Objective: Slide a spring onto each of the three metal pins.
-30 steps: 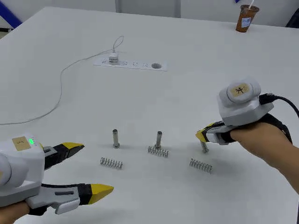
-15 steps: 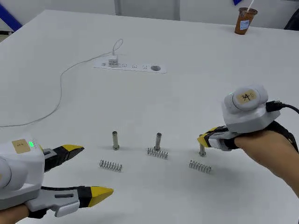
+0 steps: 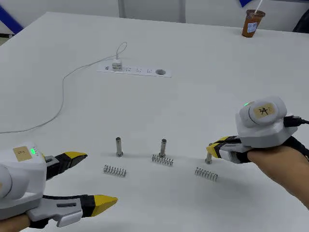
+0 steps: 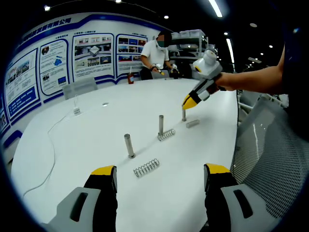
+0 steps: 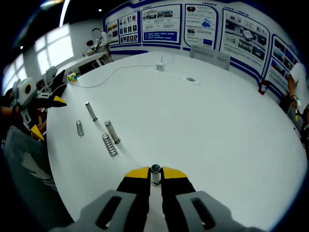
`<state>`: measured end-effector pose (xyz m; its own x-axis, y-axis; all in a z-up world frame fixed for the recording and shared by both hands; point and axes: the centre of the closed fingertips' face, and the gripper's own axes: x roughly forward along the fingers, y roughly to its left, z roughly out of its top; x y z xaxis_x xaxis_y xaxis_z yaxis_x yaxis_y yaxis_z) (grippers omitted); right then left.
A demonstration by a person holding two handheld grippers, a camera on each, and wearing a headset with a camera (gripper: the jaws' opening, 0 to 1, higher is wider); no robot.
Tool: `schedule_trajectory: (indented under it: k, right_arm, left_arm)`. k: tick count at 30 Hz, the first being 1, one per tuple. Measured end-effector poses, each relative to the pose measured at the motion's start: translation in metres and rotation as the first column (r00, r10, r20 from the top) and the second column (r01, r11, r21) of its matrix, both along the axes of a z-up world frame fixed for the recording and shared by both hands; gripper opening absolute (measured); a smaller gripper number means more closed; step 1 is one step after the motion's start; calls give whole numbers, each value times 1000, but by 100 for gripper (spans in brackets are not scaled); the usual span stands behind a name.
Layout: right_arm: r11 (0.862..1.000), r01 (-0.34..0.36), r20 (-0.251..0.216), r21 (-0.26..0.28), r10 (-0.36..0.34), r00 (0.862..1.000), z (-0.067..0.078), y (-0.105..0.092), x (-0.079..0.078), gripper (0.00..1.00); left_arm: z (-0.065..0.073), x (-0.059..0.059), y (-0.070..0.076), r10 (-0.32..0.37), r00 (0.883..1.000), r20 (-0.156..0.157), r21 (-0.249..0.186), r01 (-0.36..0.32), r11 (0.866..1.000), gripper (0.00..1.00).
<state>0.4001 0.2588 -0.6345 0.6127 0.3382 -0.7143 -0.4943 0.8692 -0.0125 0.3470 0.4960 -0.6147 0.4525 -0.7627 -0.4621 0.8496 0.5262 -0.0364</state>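
Three short metal pins stand in a row on the white table: left pin (image 3: 119, 146), middle pin (image 3: 163, 147), right pin (image 3: 208, 158). A spring lies in front of each: left spring (image 3: 115, 170), middle spring (image 3: 162, 160), right spring (image 3: 206, 174). My right gripper (image 3: 212, 144) is shut on the right pin (image 5: 155, 175), whose top shows between the yellow tips. My left gripper (image 3: 91, 177) hovers open near the front left, a short way from the left spring (image 4: 146, 167), with nothing between its fingers.
A white power strip (image 3: 134, 69) with a plugged cable (image 3: 63, 92) lies further back. A drink cup (image 3: 251, 21) stands at the far right corner. A person (image 4: 157, 58) is at the table's far end.
The right hand and gripper body have dropped a little lower and to the right, with the tips staying at the right pin. The left gripper has barely moved.
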Motion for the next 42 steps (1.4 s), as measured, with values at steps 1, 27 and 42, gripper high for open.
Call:
schedule_trajectory:
  k: [1,27,42]
  right_arm:
    - [1000,-9,8,-1,9,1000,0,1,1,9]
    - [999,-35,38,-8,36,999,4,4,1,14]
    - [999,-42,46,-25,43,998,7,-7,-17,15]
  left_arm:
    - [0,0,0,-1,1000,0,1,1,1000,75]
    - [-2,0,-1,-5,1000,0,5,5,1000,75]
    - [-2,-1,-3,-11,1000,-2,6,11,1000,75]
